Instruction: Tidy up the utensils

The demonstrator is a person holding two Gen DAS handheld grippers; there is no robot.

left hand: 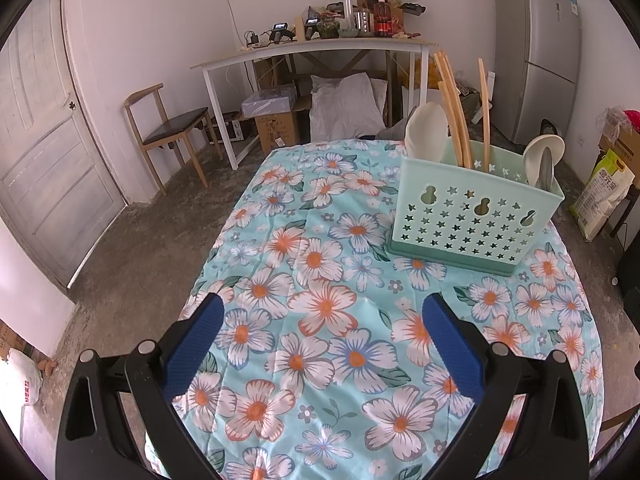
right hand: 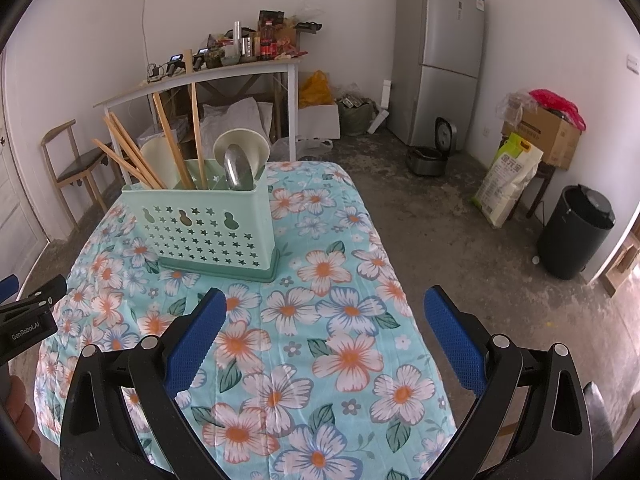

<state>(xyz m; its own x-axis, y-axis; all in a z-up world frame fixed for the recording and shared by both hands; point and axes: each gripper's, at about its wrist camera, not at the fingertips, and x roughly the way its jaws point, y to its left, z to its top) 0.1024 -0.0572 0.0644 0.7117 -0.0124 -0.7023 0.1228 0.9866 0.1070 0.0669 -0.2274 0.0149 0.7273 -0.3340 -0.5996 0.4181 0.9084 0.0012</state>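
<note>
Grippers both sat spread wide and empty over the floral tablecloth [left hand: 320, 320]: left gripper [left hand: 326, 312], right gripper [right hand: 326, 308]. Mint utensil caddy [right hand: 212, 232] stood upright on the far part of the table, well apart from both. It held wooden chopsticks [right hand: 176, 152] leaning left, two cream ladles [left hand: 424, 128] and a metal spoon [right hand: 238, 168] in the right compartment. Fridge [right hand: 440, 56] stood far right.
</note>
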